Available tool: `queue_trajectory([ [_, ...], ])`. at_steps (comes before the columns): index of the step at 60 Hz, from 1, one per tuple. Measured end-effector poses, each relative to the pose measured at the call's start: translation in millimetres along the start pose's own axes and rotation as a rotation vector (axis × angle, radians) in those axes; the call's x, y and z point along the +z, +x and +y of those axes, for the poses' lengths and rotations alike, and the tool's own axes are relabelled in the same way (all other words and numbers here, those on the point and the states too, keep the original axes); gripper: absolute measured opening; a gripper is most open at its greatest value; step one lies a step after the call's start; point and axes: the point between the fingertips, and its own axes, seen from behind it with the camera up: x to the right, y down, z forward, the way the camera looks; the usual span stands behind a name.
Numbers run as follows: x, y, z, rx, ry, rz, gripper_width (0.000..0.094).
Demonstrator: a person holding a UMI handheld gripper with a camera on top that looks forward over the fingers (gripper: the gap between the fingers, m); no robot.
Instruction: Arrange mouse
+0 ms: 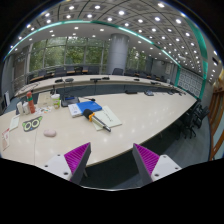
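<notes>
Room: large open office hall, ceiling (110, 20) with rows of small round lights and a green-lit band curving across it; a round pillar (118, 52) stands at the far side, with windows behind it.
Far desks: a long row of desks (110, 82) runs across the hall beyond the near table; dark office chairs (192, 120) stand to the right.
Surface: pale cream table (140, 125), wide, curving away under the gripper; most of its near part is bare.
Papers: white sheets with a yellow strip (104, 119) lie well beyond the fingers, just behind a blue flat item (89, 107).
Left cluster: small upright items, one orange-topped (29, 100), stand near the table's left end; too small to identify.
Green item: a small green-rimmed object (32, 124) lies on the table in front of that cluster.
Gripper: gripper (111, 158) held above the near table edge; magenta pads (76, 155) face each other with a wide gap, nothing between them.
Mouse: cannot pick out a mouse among the far items; none lies near the fingers.
Writing: no brand or label readable.
</notes>
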Motion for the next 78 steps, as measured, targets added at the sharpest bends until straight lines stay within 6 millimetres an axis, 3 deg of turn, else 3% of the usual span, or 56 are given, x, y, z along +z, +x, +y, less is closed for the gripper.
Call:
queue_trajectory([
  [11, 8, -21, 18, -0.022, -0.012, 0.005, 0.0853],
  [18, 15, -44, 51, -0.039, -0.032, 0.0, 0.085],
  [29, 26, -131, 117, -0.048, -0.091, -0.097, 0.085],
  [37, 47, -206, 136, -0.059, -0.092, -0.148, 0.0852],
  [40, 56, -232, 133, -0.053, -0.098, -0.168, 0.0851],
  [46, 93, -286, 121, -0.053, -0.082, -0.219, 0.0851],
  [58, 183, -354, 95, -0.126, -0.071, -0.257, 0.0851],
  [68, 253, -393, 80, -0.178, -0.073, -0.286, 0.0849],
  [78, 289, -417, 60, -0.195, -0.07, -0.34, 0.084],
])
